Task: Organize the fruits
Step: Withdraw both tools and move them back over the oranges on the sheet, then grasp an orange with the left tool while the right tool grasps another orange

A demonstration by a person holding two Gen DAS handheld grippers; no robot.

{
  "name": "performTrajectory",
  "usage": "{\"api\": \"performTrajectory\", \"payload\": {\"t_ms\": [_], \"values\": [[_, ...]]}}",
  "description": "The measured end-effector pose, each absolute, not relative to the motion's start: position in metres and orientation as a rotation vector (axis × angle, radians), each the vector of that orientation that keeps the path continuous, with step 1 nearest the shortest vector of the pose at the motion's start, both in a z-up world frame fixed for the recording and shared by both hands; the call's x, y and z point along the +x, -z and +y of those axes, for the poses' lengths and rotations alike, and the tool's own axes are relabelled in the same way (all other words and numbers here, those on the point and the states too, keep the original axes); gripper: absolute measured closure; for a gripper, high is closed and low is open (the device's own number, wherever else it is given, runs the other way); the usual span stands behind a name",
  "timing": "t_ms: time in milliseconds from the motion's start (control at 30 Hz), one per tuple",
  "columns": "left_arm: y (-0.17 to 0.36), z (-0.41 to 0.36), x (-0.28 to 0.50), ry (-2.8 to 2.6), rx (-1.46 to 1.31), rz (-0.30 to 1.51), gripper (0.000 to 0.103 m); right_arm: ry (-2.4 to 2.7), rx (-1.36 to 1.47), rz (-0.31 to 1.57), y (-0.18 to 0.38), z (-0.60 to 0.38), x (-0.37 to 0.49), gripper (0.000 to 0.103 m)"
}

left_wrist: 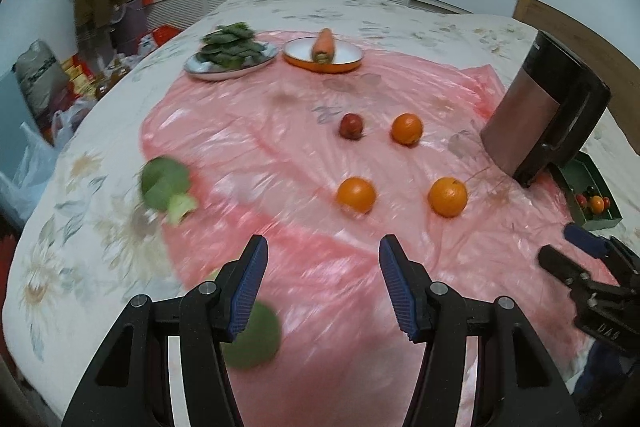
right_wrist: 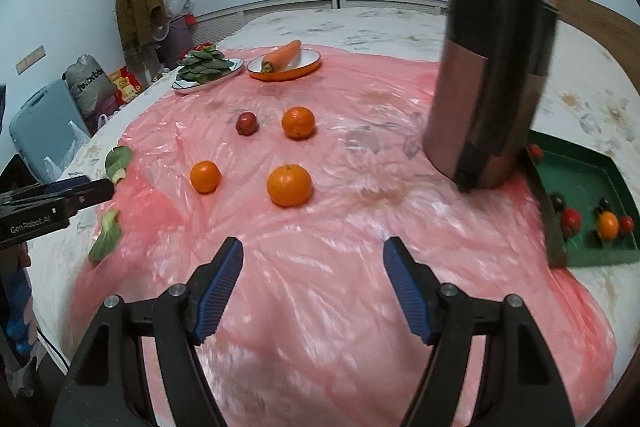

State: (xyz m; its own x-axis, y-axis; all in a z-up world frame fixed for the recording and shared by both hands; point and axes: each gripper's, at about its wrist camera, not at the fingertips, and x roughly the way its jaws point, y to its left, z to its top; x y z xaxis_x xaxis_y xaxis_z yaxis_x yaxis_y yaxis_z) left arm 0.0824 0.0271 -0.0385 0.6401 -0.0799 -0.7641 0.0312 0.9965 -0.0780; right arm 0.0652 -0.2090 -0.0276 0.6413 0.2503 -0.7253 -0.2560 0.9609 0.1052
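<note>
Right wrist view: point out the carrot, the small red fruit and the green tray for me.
carrot [right_wrist: 282, 55], right wrist view, middle of its orange body.
small red fruit [right_wrist: 246, 123], right wrist view, centre of its skin.
green tray [right_wrist: 576, 171], right wrist view, bare green floor near the far corner.

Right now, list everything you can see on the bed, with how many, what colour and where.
oranges: three, orange, loose mid-sheet
small red fruit: one, dark red, beside the far orange
carrot: one, orange, in the orange-rimmed dish
leafy greens: pile, green, on the white plate
loose leaves: two, green, sheet's left edge
canister: one, metallic and black, right
green tray: one, holding small fruits
plastic sheet: one, pink
left tongs: open, empty
right tongs: open, empty
</note>
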Motion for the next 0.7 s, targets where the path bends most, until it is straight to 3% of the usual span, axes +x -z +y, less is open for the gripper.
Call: {"api": "performTrajectory", "payload": {"t_ms": [300, 433, 600, 700], "values": [[0.061, -0.003, 0.138, 0.157, 0.001, 0.913, 0.051, -0.357, -0.012, 0.842, 0.042, -0.186, 0.119, 0.008], [0.077, -0.006, 0.156, 0.163, 0.011, 0.945, 0.054, -0.378, -0.022, 0.854, 0.051, -0.177, 0.14, 0.028], [0.095, -0.005, 0.172, 0.168, 0.026, 0.981, 0.059, -0.386, -0.025, 0.873, 0.064, -0.173, 0.164, 0.035], [0.102, -0.004, 0.177, 0.176, 0.031, 0.991, 0.062, -0.404, -0.025, 0.888, 0.072, -0.171, 0.172, 0.047]]}}
